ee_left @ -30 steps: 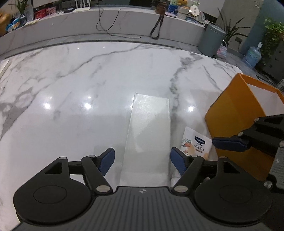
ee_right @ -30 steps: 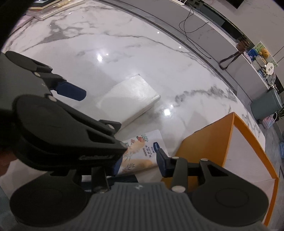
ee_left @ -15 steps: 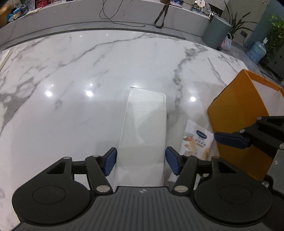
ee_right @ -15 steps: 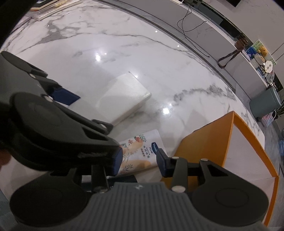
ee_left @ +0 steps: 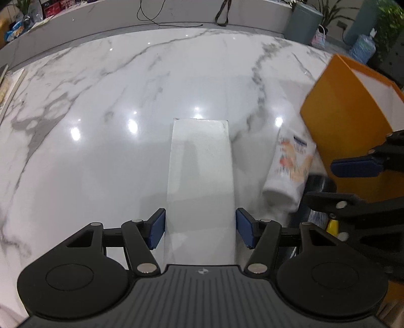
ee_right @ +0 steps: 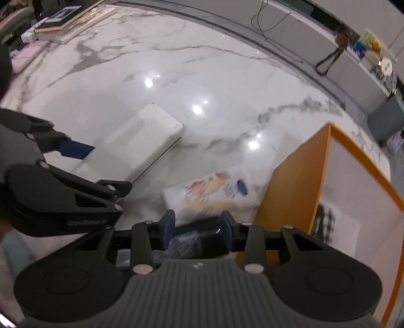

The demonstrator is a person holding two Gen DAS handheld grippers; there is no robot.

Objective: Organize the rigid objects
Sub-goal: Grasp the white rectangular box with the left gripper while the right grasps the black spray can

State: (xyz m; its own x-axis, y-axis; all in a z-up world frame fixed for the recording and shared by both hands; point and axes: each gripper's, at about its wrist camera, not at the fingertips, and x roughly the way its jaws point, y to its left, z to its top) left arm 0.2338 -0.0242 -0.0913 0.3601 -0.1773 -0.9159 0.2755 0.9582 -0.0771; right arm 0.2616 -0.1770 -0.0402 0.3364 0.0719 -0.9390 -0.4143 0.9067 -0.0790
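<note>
The setting looked like an office lobby or reception area. A broad, polished white marble table point(ee_left: 101, 126) with grey veins filled both views and mirrored ceiling lights. Beyond its far edge ran a long pale counter point(ee_left: 176, 15) carrying trailing black cables point(ee_left: 156, 20), a dangling strap point(ee_left: 222, 15), and boxed goods at its left end. By the far right corner stood a grey-green bin point(ee_left: 303, 22), potted plants point(ee_left: 388, 22) and a blue water jug point(ee_left: 363, 48). Books point(ee_right: 63, 20) lay stacked at the table's far left edge.

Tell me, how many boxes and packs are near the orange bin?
2: a long flat white cardboard box between the left gripper's blue pads, and a white printed pack beside the orange bin. Others may be hidden.
</note>
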